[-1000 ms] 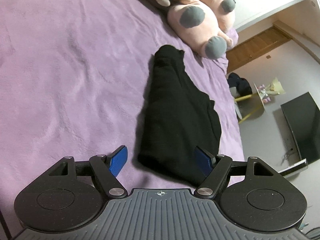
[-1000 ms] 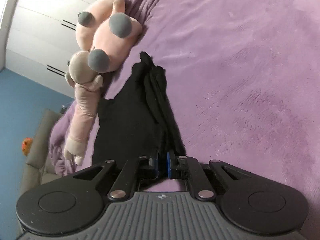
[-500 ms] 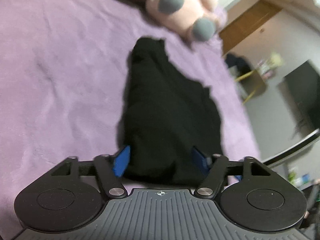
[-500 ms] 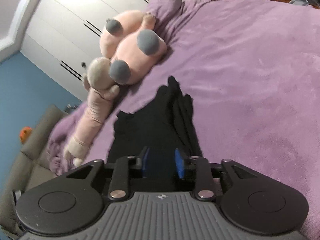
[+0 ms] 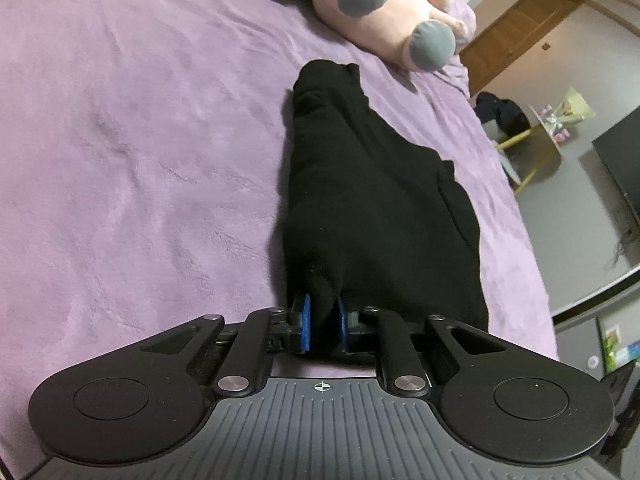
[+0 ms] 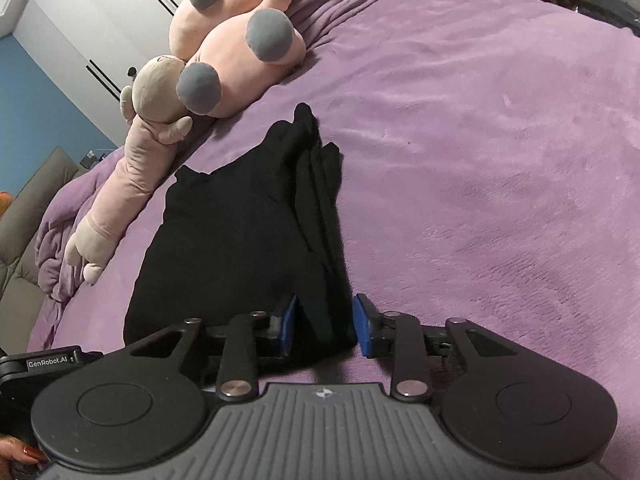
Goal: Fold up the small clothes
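Observation:
A black garment [image 5: 360,200] lies folded lengthwise on the purple bedspread [image 5: 140,160]. My left gripper [image 5: 323,324] is shut on the garment's near edge, with black cloth pinched between the blue pads. In the right wrist view the same garment [image 6: 248,232] stretches away from me. My right gripper [image 6: 325,324] is open, its blue pads either side of the garment's near right corner, with layered folds between them.
A large pink plush toy with grey spots [image 6: 224,60] lies on the bed just beyond the garment; it also shows in the left wrist view [image 5: 384,8]. The bed edge [image 5: 532,280] is right of the garment, with floor, a yellow stand and a dark screen beyond.
My left gripper moved in over the garment's near edge and closed on it. My right gripper, shut on the garment a second ago, has opened and stays at the near corner.

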A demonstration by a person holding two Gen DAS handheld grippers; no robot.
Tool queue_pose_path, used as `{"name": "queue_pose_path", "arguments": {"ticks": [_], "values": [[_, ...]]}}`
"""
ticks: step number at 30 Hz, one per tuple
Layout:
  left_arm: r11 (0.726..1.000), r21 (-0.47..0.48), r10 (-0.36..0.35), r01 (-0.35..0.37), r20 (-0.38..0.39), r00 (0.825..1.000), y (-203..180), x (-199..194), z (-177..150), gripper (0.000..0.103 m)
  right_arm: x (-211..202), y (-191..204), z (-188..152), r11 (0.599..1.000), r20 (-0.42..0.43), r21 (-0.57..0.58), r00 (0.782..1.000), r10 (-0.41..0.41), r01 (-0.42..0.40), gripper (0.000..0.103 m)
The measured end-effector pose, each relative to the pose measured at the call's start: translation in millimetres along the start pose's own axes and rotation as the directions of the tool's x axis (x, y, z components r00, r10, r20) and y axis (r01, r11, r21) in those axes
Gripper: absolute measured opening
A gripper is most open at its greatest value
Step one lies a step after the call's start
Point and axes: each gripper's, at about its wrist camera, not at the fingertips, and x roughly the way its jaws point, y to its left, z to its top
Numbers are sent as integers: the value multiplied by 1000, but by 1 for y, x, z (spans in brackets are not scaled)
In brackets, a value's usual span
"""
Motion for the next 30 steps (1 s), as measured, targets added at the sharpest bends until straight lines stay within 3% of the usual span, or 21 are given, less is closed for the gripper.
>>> {"name": "queue_pose_path", "arguments": {"ticks": [3,7,13,20,24,28,30], "values": [[999,35,21,-21,-4,1000,-4,-2,-1,14,-9,-11,2,991,14,91,995,96,-97,18],[999,40,28,-27,-11,1000,-4,-3,0,13,-8,-9,1,998,-7,58,999,38,-37,17],[998,58,32,-31,-9,999,-7,-5,-1,12,-20,4,6,999,29,28,999,31,-31,14],[999,-15,-42,41,-21,999,-3,-13,4,11,-25,7,8,1000,24,11,1000,12,-13,10],[996,-57,-75,73,-37,996,2,-14,7,11,-25,14,8,1000,15,-30,1000,10,-10,14],[968,-193,-175,162,-55,983,25,-11,8,11,-21,16,9,999,2,-51,1000,-4,4,16],[983,-134,-136,126,-66,989,28,-13,6,11,-19,11,9,999,-3,-35,1000,6,-7,30]]}}
